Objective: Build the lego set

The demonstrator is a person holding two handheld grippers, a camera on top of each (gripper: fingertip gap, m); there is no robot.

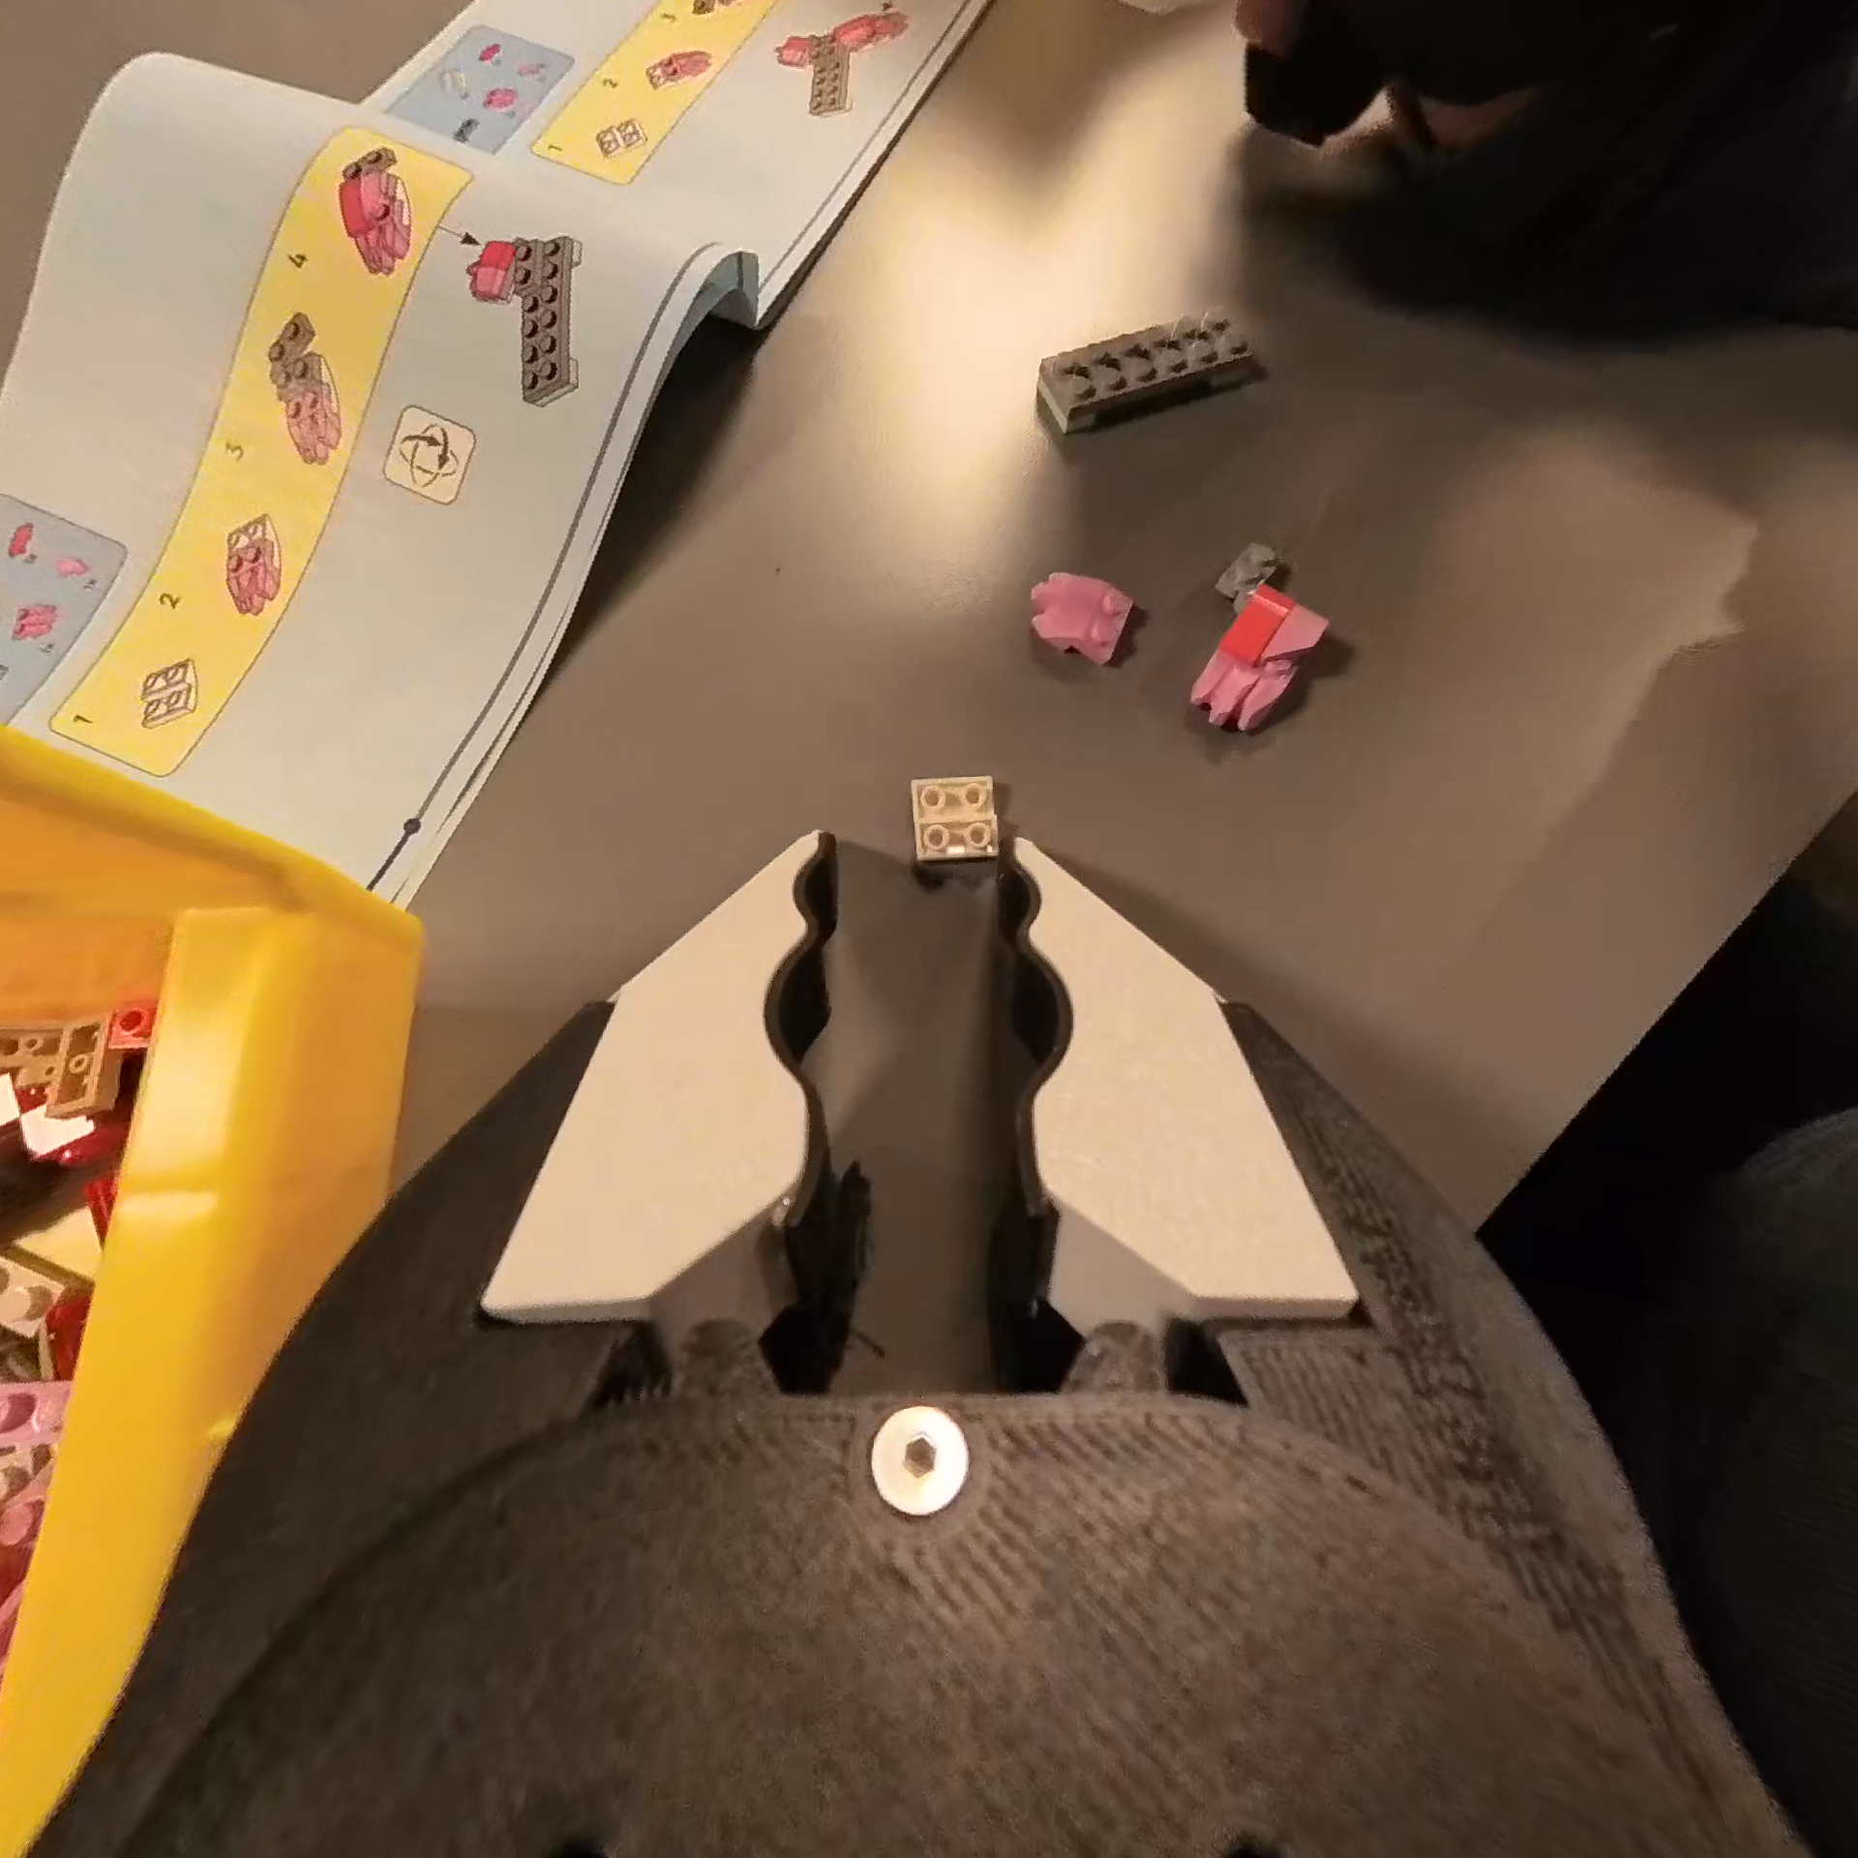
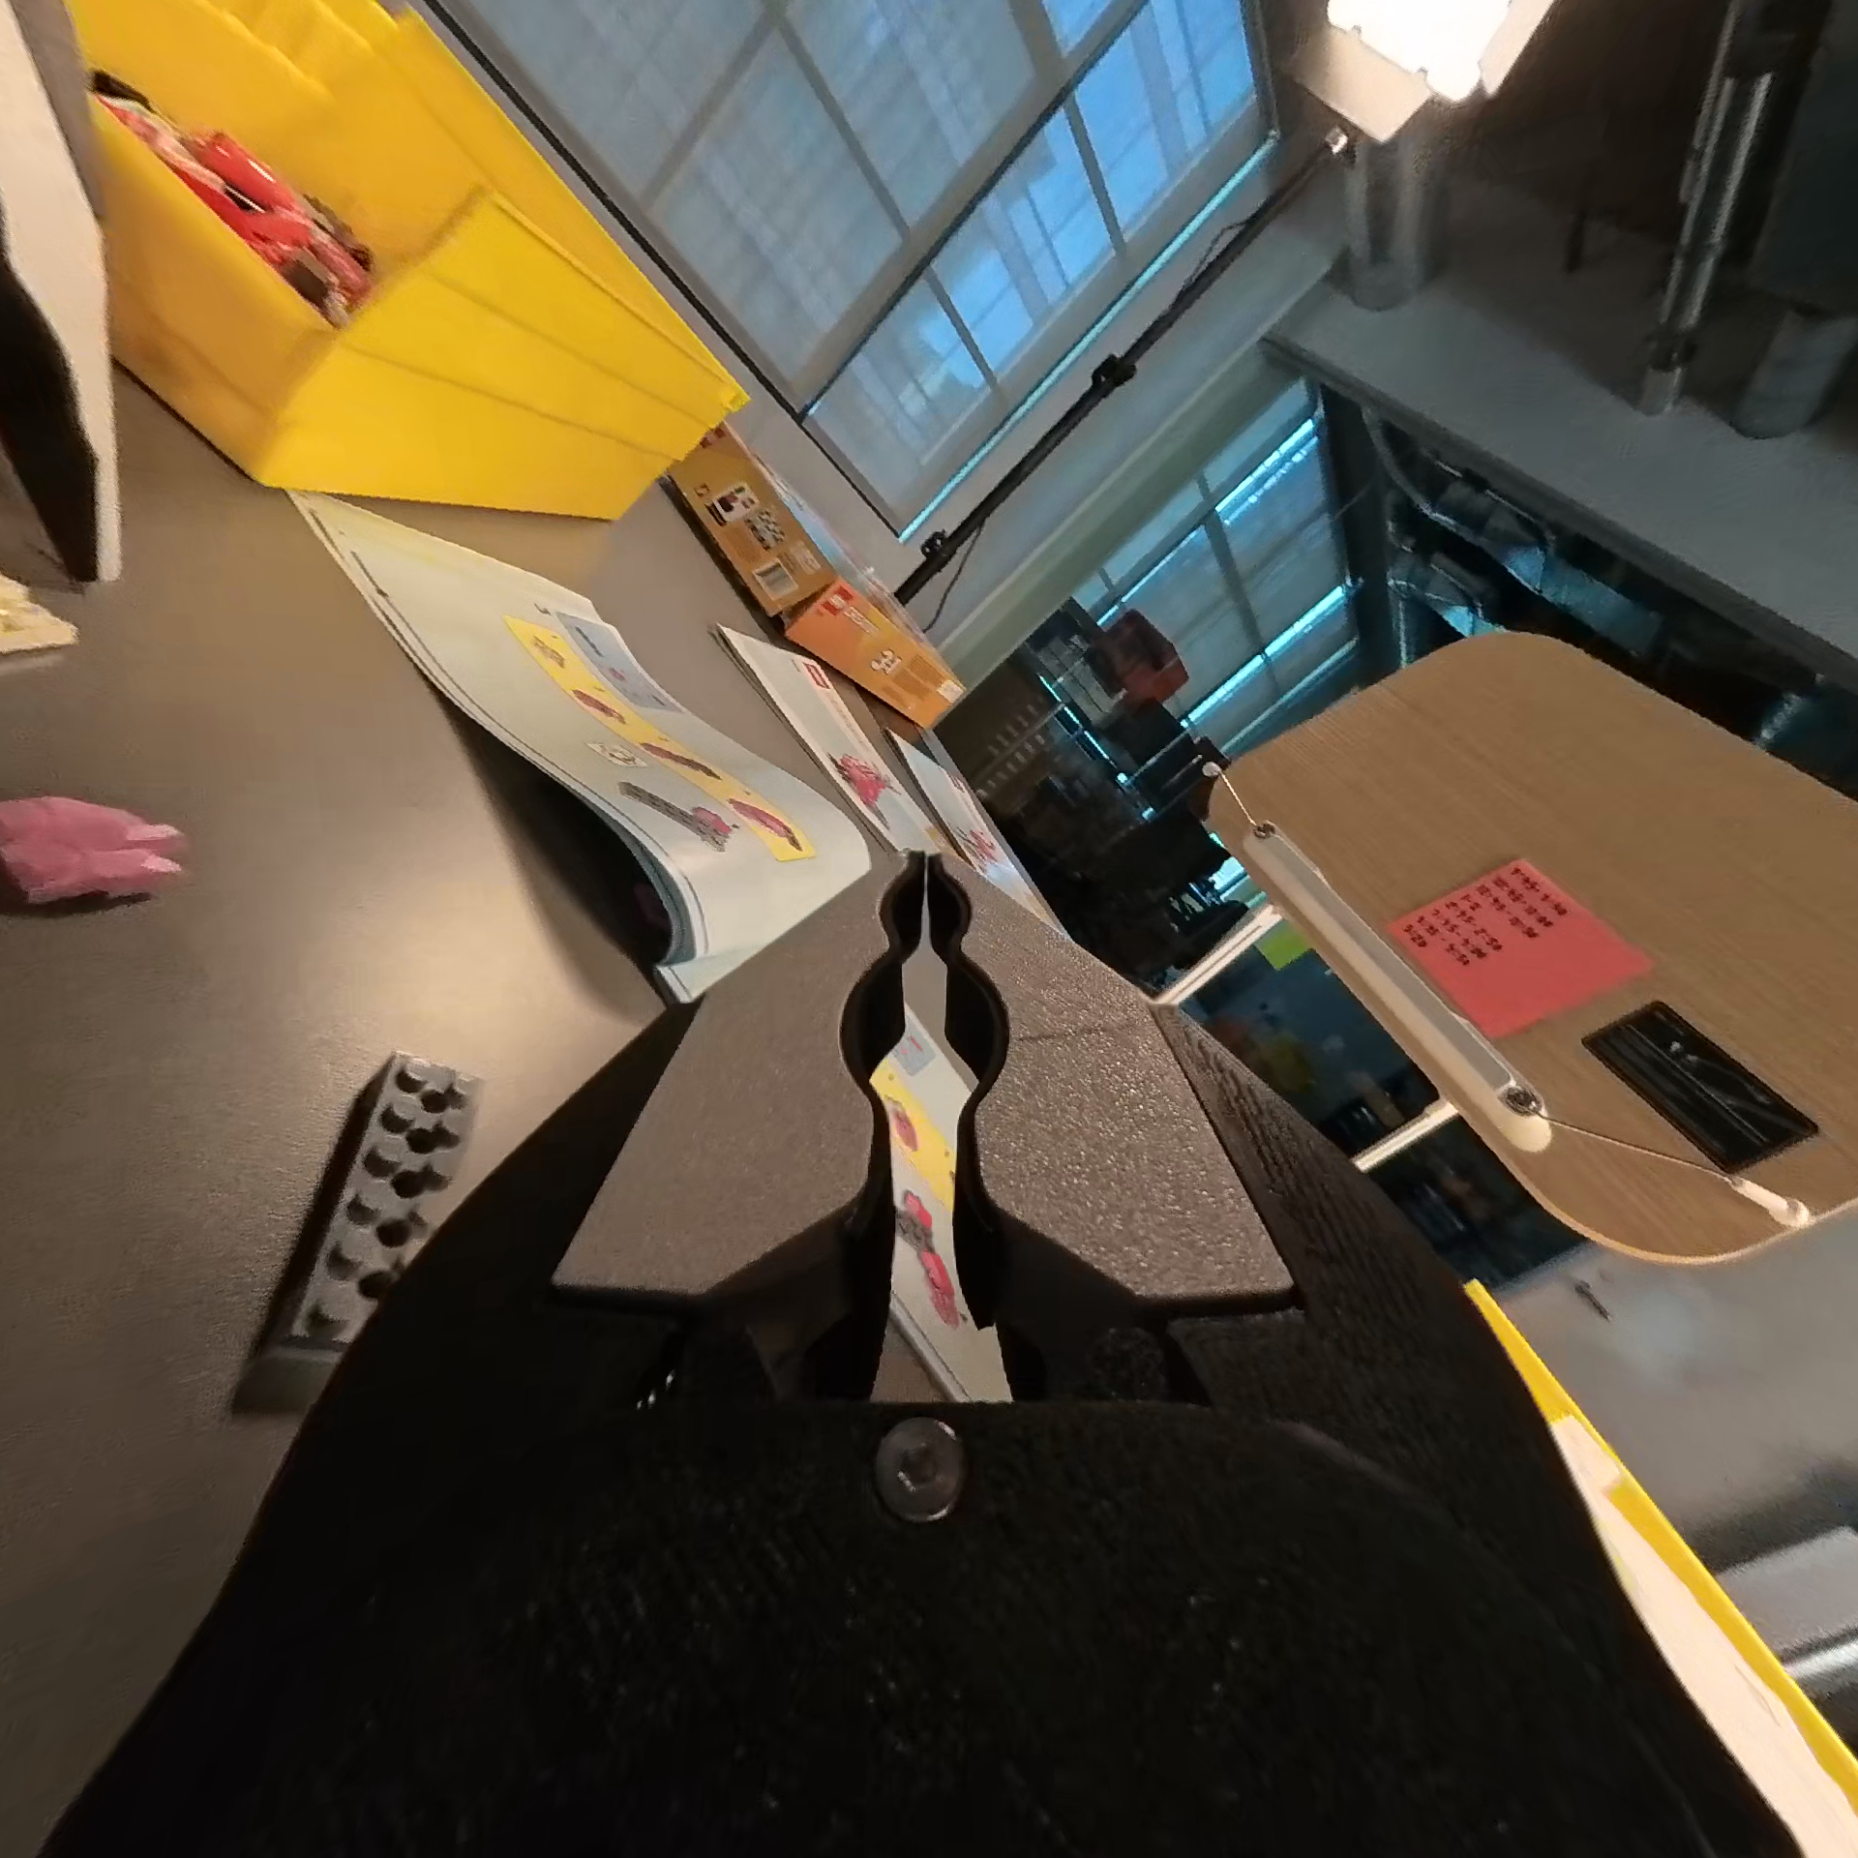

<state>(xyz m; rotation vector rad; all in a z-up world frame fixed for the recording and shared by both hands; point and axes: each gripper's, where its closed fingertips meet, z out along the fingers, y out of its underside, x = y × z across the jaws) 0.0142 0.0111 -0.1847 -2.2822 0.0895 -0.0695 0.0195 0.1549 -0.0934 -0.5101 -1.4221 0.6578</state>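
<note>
Left claw: the left claw [image 1: 920, 850] is seen with its fingers parted and nothing clamped between them; a clear gap is left on the brick's left side.
Tan brick: a small tan brick [image 1: 953, 819] is found on the table [image 1: 704, 643] at the mouth of the left claw, just ahead of the tips and offset toward the right fingertip [image 1: 1026, 855]. Whether that tip touches it cannot be told.
Direction from claw: the brick lies straight ahead and slightly right of the midline.
Brick axis: the brick is nearly square; its hollow tubes are turned up toward the camera, and one row is stepped above the other, in line with the fingers.
Nearer claw: the left claw is by far the nearer; the brick is not seen in the right wrist view.
Right claw: the right claw [image 2: 920, 870] is clenched tip to tip on nothing, held above the table and pointed past an open booklet [image 2: 643, 764].
Around: a grey plate [image 1: 1146, 377], a pink piece [image 1: 1081, 613] and a pink-and-red cluster [image 1: 1257, 659] are laid well beyond the brick; a yellow bin [image 1: 201, 1005] of bricks is beside the left claw.
</note>
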